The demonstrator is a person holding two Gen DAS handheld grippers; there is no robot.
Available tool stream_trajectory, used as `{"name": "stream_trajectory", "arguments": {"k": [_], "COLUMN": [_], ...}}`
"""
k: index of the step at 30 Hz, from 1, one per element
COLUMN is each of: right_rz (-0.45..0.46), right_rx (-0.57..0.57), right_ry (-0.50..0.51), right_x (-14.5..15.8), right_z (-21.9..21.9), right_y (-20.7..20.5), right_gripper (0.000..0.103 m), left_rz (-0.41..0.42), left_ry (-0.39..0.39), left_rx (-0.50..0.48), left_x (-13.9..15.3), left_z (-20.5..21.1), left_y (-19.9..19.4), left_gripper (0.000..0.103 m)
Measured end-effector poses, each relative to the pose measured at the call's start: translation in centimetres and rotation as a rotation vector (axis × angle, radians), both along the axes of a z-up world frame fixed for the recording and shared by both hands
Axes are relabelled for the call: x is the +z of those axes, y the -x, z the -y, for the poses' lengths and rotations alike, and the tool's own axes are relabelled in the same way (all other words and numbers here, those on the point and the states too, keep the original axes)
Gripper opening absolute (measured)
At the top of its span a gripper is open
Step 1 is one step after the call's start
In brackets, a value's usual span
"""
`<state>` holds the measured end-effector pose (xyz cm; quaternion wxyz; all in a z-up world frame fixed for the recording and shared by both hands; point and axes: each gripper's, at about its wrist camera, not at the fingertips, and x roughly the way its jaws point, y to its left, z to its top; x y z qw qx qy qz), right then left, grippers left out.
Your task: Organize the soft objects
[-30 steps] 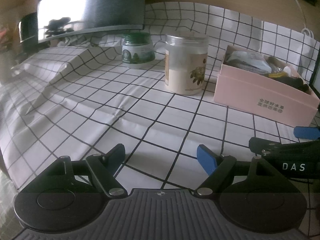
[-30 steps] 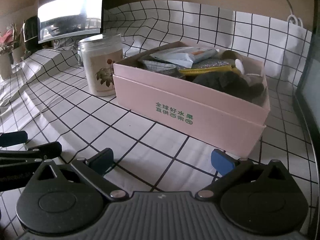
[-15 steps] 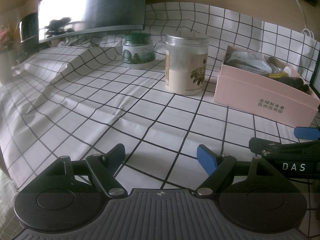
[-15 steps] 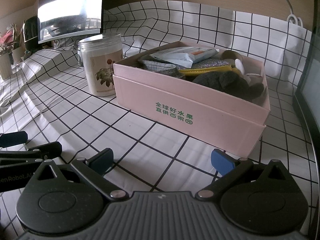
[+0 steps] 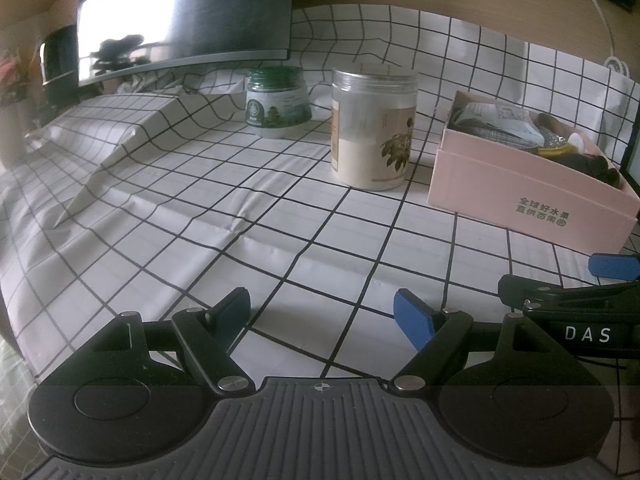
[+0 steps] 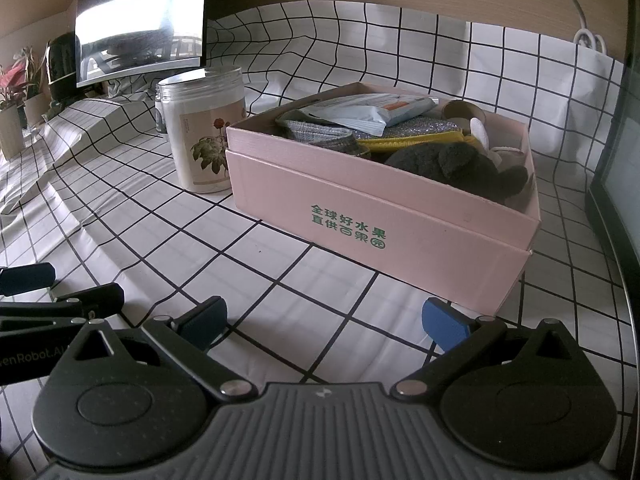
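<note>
A pink cardboard box [image 6: 400, 224] with green print stands on the checked tablecloth; it also shows in the left wrist view [image 5: 532, 204]. It holds a dark plush toy [image 6: 460, 168], a yellow pouch [image 6: 416, 142], a grey cloth [image 6: 320, 136] and a white packet [image 6: 372, 110]. My right gripper [image 6: 324, 320] is open and empty, low over the cloth in front of the box. My left gripper [image 5: 324, 312] is open and empty, left of the right one. Each gripper's fingers show at the edge of the other's view.
A clear jar with a leaf label [image 5: 374, 128] stands left of the box, a green-lidded jar [image 5: 278, 100] behind it. A monitor [image 5: 184, 12] stands at the back left, another screen [image 6: 620, 168] at the far right. A white cable [image 6: 576, 4] hangs on the wall.
Both grippers have hardly moved; the views shift only slightly. Both stay open and empty.
</note>
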<state>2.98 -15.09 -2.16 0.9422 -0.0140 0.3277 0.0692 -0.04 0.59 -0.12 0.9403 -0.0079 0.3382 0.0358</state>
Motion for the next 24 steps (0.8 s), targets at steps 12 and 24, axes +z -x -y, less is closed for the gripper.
{"name": "stream_trajectory", "arguments": {"k": [12, 24], "right_rz": [0.0, 0.0], "right_rx": [0.0, 0.0], "right_ry": [0.0, 0.0], "right_x": [0.01, 0.02], "right_z": [0.0, -0.01], "right_y": [-0.01, 0.0], "right_gripper": [0.103, 0.103], "left_rz": [0.0, -0.002], "left_ry": [0.0, -0.004], "left_rx": [0.001, 0.011], "left_x": [0.0, 0.05], "left_z": [0.03, 0.13], "left_y": [0.01, 0.07], "left_gripper": [0.085, 0.084]}}
